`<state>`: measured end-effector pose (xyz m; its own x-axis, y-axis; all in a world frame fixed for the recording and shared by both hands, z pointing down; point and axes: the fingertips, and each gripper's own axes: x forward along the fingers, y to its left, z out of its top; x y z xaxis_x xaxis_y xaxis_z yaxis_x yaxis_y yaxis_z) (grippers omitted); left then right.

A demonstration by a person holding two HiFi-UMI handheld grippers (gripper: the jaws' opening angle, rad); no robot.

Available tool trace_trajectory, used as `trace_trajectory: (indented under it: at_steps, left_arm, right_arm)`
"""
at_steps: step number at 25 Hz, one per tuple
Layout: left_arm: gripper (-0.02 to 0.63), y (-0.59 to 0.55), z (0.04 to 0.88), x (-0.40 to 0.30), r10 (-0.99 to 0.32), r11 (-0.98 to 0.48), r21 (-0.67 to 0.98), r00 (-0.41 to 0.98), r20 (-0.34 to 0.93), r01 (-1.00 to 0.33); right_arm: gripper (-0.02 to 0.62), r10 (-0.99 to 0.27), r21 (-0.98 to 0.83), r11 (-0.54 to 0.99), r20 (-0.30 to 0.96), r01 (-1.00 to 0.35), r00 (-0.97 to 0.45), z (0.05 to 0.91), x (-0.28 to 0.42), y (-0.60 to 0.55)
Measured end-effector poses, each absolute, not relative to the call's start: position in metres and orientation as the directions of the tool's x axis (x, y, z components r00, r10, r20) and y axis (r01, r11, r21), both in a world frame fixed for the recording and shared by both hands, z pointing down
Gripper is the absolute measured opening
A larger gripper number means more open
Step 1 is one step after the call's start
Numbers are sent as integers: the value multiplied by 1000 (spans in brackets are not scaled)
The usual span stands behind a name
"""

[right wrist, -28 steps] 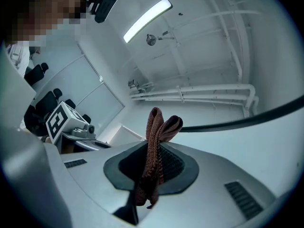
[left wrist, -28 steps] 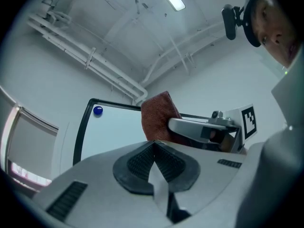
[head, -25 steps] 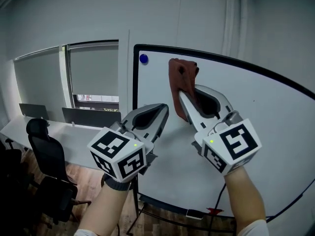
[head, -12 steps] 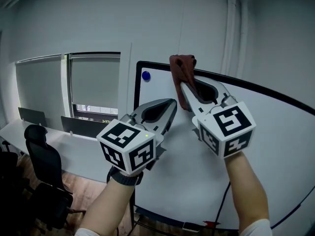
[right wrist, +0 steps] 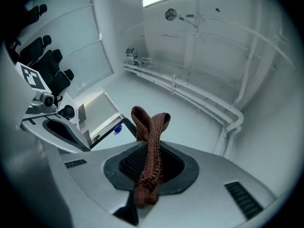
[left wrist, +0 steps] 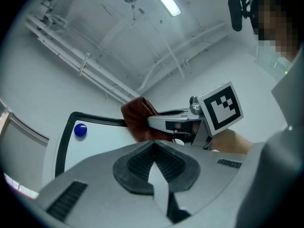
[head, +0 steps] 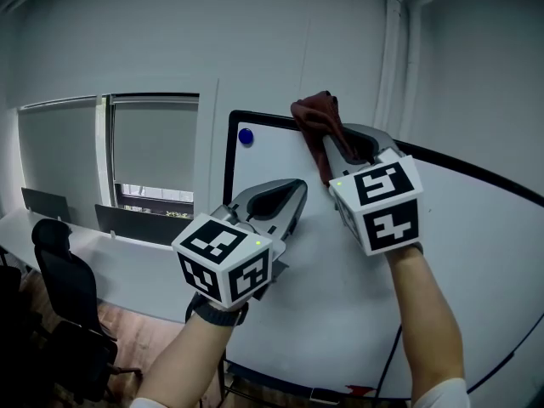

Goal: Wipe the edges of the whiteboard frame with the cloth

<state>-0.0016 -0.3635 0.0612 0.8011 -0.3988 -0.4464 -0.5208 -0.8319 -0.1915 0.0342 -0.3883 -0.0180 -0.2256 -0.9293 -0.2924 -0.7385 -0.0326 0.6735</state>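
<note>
A white board with a black frame [head: 228, 155] stands against the wall, its top edge running right from the upper left corner. A reddish-brown cloth [head: 318, 119] lies over that top edge, pinched in my right gripper [head: 330, 153], which is shut on it. The right gripper view shows the cloth [right wrist: 151, 141] folded and clamped between the jaws. My left gripper [head: 293, 202] hovers lower, in front of the board's left part, shut with nothing in it. From the left gripper view the cloth [left wrist: 137, 118] sits on the frame's top bar [left wrist: 97, 118].
A blue magnet [head: 246, 137] sticks near the board's top left corner. Left of the board are a window with blinds [head: 153, 143], a white desk [head: 127, 253] and a black office chair [head: 64, 287]. Pipes [head: 399, 49] run up the wall above the board.
My right gripper has lifted the cloth from the board's face up onto the top frame edge. The left gripper rose slightly and stayed shut.
</note>
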Motion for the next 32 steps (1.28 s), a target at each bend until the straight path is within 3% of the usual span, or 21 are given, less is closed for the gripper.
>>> trace_trajectory:
  at_steps: [10, 32]
  left_arm:
    - [9, -362, 64, 7, -355, -857, -200, 825, -440, -476]
    - [9, -289, 59, 123, -187, -909, -263, 882, -432, -322]
  right_arm:
    - [55, -947, 683, -140, -304, -717, -104, -22, 61, -382]
    - [55, -952, 596, -190, -306, -780, -3, -17, 183, -317]
